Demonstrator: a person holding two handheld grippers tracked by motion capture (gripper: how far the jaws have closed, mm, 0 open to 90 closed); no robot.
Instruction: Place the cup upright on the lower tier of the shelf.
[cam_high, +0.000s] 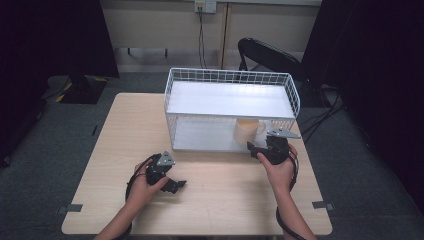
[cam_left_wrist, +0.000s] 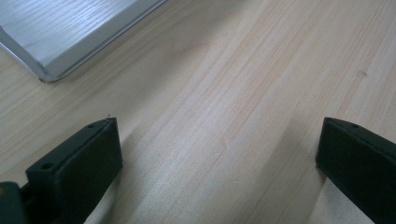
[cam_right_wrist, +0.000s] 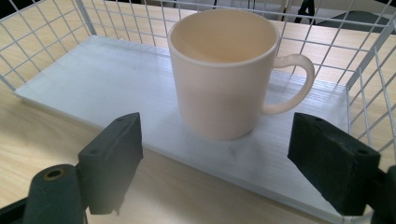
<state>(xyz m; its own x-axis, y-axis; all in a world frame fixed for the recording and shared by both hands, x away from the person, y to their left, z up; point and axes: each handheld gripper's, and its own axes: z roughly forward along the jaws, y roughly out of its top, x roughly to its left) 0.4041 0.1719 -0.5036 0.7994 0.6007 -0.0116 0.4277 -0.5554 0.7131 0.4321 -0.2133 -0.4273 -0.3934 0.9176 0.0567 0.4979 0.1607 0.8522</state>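
Note:
A cream mug (cam_high: 246, 131) (cam_right_wrist: 224, 79) stands upright on the lower shelf (cam_right_wrist: 93, 74) of a white wire rack (cam_high: 230, 97), at its right end, with the handle pointing right in the right gripper view. My right gripper (cam_high: 262, 143) (cam_right_wrist: 215, 128) sits at the shelf's front edge just before the mug. It is open, its pads wide of the mug on both sides and not touching it. My left gripper (cam_high: 172, 176) (cam_left_wrist: 217, 128) is low over the bare wooden table (cam_high: 225, 200), also open and holding nothing. A corner of the rack's base board (cam_left_wrist: 70, 32) lies ahead of it.
The rack has an upper shelf (cam_high: 230, 100) with a wire rim directly above the mug, and wire walls close around the mug's right and back. A black chair (cam_high: 267, 55) stands behind the table. Bare tabletop spreads in front of the rack.

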